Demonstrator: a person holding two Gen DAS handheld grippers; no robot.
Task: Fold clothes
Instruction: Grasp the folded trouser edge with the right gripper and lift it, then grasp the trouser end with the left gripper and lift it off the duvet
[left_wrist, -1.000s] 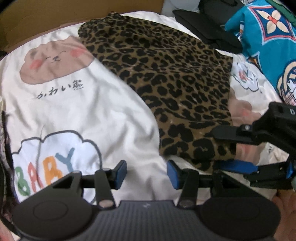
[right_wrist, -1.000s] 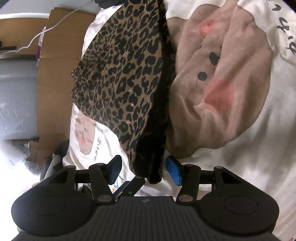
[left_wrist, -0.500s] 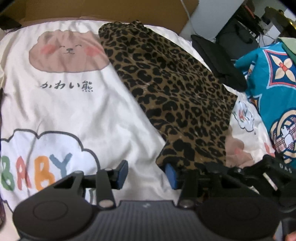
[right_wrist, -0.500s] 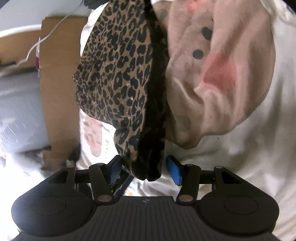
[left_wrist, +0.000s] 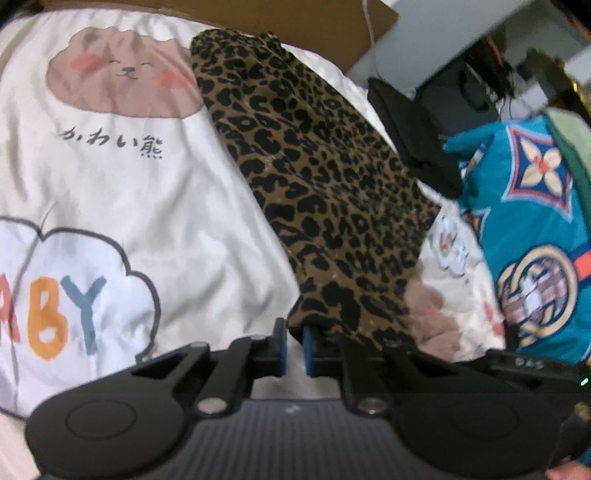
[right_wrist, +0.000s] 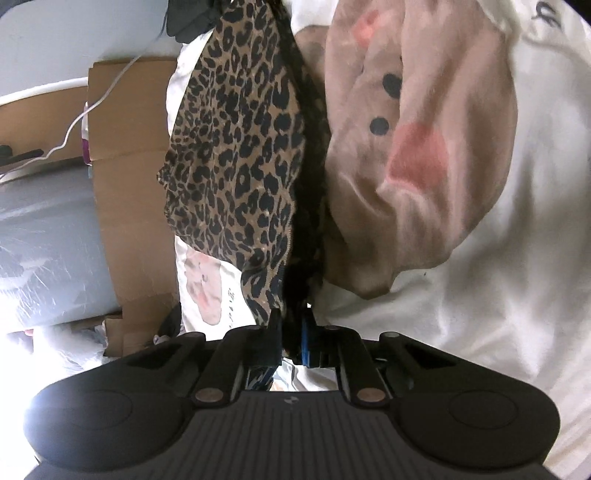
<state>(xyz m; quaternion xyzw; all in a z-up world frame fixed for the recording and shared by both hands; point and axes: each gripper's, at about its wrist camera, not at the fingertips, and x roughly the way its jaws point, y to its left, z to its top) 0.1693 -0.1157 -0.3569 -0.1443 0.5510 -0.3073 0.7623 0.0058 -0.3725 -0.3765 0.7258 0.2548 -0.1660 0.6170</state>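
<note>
- The white bedspread printed with brown bears and a cloud (left_wrist: 122, 206) covers the bed, and everything you are working on lies on it; in the right wrist view the same white bedspread (right_wrist: 498, 280) shows one large bear face close up.
- The brown-and-black leopard-print garment (left_wrist: 325, 173) stretches as a long strip across the bedspread from the far edge down to your tongs; in the right wrist view the leopard-print garment (right_wrist: 240, 147) hangs doubled, with a darker layer beside it.
- A teal printed fabric with medallion motifs (left_wrist: 535, 236) and a black garment (left_wrist: 410, 125) lie to the right, just beside the leopard piece, with brown cardboard (right_wrist: 125, 155) at the bed's edge.
- Your left tongs (left_wrist: 293, 345) have just been closing and now pinch the garment's near corner between the blue pads.
- Your right tongs (right_wrist: 291, 339) have likewise just been closing and now clamp the bunched near edge of the same garment.
- The step in hand looks like the grasp before a fold: both near corners are secured, nothing is folded over yet.
- Next you probably need to lift both corners together, keep the edge taut, and carry it toward the far end so the halves meet squarely.
- Readable writing: the coloured letters "ABY" in the cloud, likely part of a longer word, and a line of Japanese characters under the bear; small lettering on the right tongs' body is too blurred to read.
</note>
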